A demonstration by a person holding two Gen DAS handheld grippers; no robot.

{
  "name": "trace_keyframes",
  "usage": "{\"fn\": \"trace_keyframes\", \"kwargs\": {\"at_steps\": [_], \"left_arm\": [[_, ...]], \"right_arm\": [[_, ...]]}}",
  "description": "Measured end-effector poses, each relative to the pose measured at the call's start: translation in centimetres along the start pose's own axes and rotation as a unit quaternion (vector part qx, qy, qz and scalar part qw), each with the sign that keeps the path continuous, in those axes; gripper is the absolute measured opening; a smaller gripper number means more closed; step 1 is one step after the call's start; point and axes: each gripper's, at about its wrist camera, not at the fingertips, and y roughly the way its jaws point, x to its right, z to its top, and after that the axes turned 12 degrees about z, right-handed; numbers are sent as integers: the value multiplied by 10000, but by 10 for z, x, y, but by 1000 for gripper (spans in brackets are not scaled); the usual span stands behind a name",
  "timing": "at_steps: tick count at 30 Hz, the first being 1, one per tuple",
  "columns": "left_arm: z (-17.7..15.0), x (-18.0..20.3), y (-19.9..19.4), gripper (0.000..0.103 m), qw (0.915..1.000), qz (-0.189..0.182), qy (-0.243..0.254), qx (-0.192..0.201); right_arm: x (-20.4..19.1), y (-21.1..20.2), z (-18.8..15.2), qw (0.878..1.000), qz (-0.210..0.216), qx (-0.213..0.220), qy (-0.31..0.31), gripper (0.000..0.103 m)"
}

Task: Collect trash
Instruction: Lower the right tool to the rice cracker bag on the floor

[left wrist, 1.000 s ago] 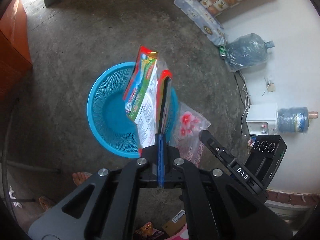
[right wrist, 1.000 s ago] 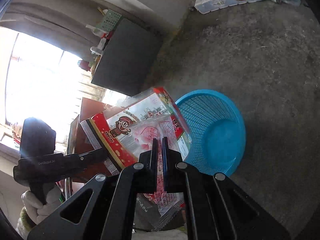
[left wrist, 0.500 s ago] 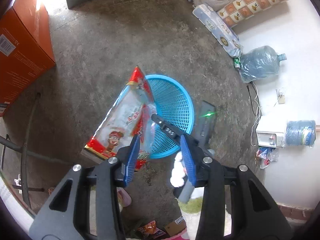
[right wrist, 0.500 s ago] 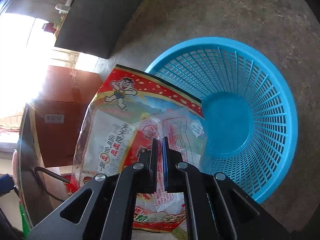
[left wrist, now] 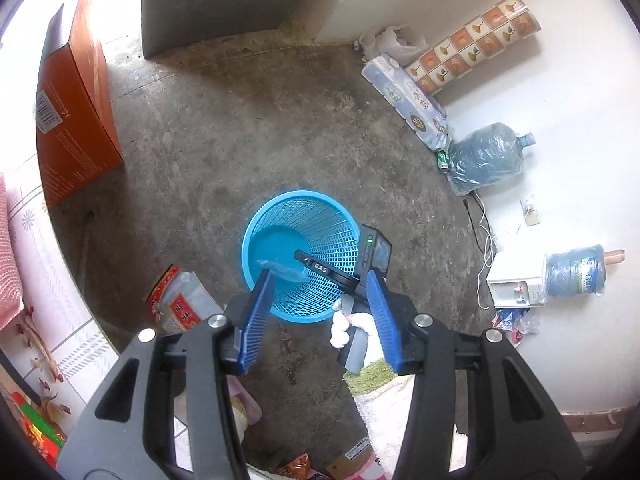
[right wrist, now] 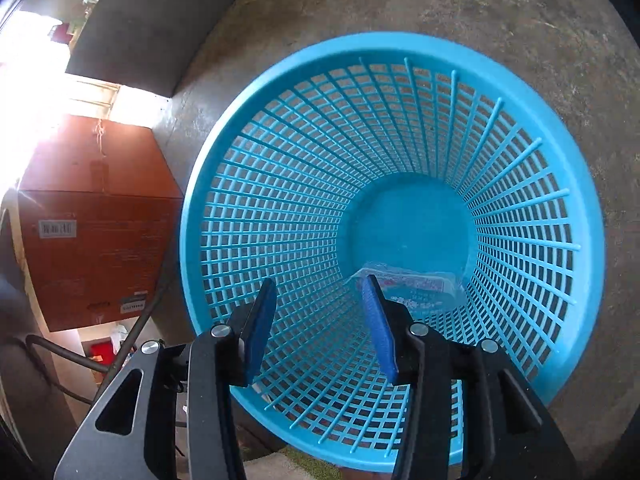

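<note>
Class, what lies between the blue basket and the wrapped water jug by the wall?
Nothing: bare concrete floor separates the blue basket and the water jug, shown in the left wrist view.

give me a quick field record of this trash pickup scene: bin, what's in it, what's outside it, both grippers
bin: blue mesh basket on the concrete floor
in bin: clear printed wrapper at the bottom
outside bin: red snack bag on the floor beside the basket
left gripper: jaws opening, nothing between them, above the basket
right gripper: jaws opening, nothing between them, over the basket mouth
</note>
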Motion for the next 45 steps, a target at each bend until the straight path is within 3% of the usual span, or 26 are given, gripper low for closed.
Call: {"fn": "trace_keyframes", "kwargs": {"at_steps": [3, 6, 8, 11, 13, 15, 17, 20, 24, 29, 31, 37, 41, 45], "left_arm": [[-15, -8, -22, 52, 9998, -89, 82, 171], [-34, -17, -48, 57, 9989, -56, 247, 406], [-49, -26, -65, 61, 9980, -43, 289, 553], [-69, -38, -85, 63, 9972, -56, 259, 702], [-81, -46, -96, 63, 9969, -60, 194, 763], [-91, -55, -106, 63, 9964, -66, 114, 837], [-98, -61, -117, 63, 9958, -58, 81, 907], [-106, -73, -135, 64, 9945, 32, 63, 1042], [-116, -93, -156, 64, 9926, 123, -42, 1210], [-127, -114, -173, 68, 9908, 157, -131, 1335], [-128, -121, -177, 69, 9904, 174, -169, 1359], [-130, -140, -192, 73, 9889, 80, -155, 1478], [-132, -151, -195, 73, 9882, 22, -175, 1523], [-135, -156, -193, 73, 9873, -16, -207, 1578]], "right_arm": [[-21, -51, -37, 9945, 789, 354, -584, 45], [-29, -82, -92, 9826, 1497, 289, -1059, 60], [-17, -81, -127, 9794, 1799, 69, -913, 62], [23, -38, -169, 9769, 2099, -399, 98, 64], [40, 4, -190, 9795, 1829, -723, 445, 64], [34, 44, -206, 9897, 1011, -1014, 57, 64], [16, 81, -214, 9895, 388, -1279, -546, 63], [-16, 128, -214, 9734, -415, -1437, -1734, 63], [-51, 181, -195, 9422, -933, -1576, -2807, 65], [-84, 240, -167, 9071, -1362, -1677, -3613, 76], [-88, 261, -150, 9051, -1422, -1722, -3619, 81], [-78, 313, -111, 9074, -1666, -2016, -3290, 82], [-66, 326, -104, 9055, -1605, -2335, -3159, 82], [-58, 332, -113, 8959, -1572, -2583, -3254, 82]]}}
